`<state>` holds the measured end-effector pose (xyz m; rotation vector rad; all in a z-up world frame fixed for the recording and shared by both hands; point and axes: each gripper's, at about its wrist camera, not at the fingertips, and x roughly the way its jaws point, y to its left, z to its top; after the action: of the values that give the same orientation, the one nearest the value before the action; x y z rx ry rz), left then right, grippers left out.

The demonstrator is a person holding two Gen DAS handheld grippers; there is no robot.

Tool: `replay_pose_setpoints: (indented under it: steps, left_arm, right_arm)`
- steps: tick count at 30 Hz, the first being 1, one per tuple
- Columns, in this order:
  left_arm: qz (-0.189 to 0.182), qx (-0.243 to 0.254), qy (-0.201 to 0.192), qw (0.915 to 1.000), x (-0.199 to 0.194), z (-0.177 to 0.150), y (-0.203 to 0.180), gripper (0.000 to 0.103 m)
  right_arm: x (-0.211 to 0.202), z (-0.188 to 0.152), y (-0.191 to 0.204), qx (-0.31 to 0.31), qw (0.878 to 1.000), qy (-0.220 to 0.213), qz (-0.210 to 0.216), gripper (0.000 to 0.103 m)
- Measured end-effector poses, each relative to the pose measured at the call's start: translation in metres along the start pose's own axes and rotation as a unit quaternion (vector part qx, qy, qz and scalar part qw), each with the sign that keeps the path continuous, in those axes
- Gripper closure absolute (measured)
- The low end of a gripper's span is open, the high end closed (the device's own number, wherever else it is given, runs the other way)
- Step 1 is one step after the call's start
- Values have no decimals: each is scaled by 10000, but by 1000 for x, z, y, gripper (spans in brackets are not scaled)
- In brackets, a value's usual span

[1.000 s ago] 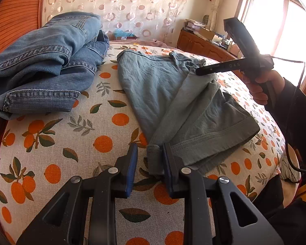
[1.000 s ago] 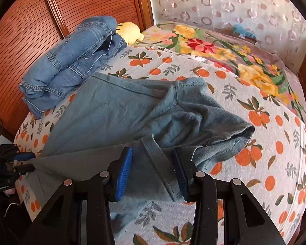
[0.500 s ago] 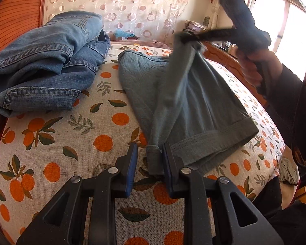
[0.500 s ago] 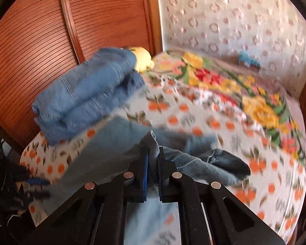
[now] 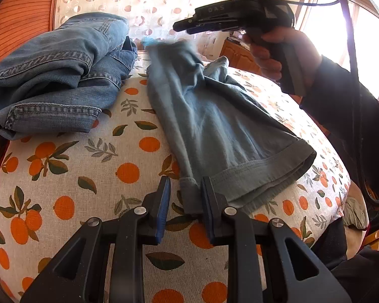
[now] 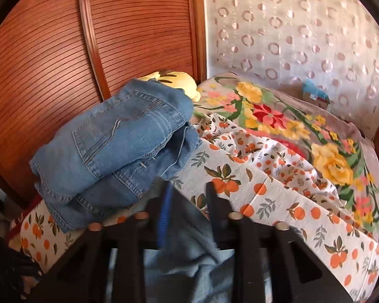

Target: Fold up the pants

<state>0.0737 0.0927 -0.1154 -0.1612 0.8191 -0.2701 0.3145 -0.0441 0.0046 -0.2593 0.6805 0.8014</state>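
Your left gripper (image 5: 183, 202), bottom centre of frame: jaws part open, hem corner of grey-blue pants (image 5: 214, 126) sits between pads, not pinched. Pants lie mid-frame on orange-print sheet (image 5: 75, 176), beside folded jeans (image 5: 58, 75) upper left. Your right gripper (image 6: 187, 202): jaws just opening, nothing gripped, hanging above pants' far end

Only 1 marking can be read — the pale letters "D A S", set along the black side of the right gripper (image 5: 189, 26) as the left wrist view shows it. The right wrist view holds no legible lettering — the small blue box (image 6: 314, 93) by the curtain is too blurred.
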Motion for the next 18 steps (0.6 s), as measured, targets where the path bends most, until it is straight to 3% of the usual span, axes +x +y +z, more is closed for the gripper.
replay_pose_setpoints:
  steps: [4, 13, 18]
  left_arm:
    - [18, -16, -18, 10000, -1, -1, -1, 78]
    - [71, 29, -31, 10000, -3, -4, -4, 78]
    - [95, 53, -34, 9999, -3, -5, -5, 78]
  right_arm:
    - [-14, -13, -8, 122, 9999, 32, -108, 61]
    - [-72, -92, 1, 263, 9976, 281, -577, 61]
    - [-67, -101, -5, 557, 9952, 339, -723, 61]
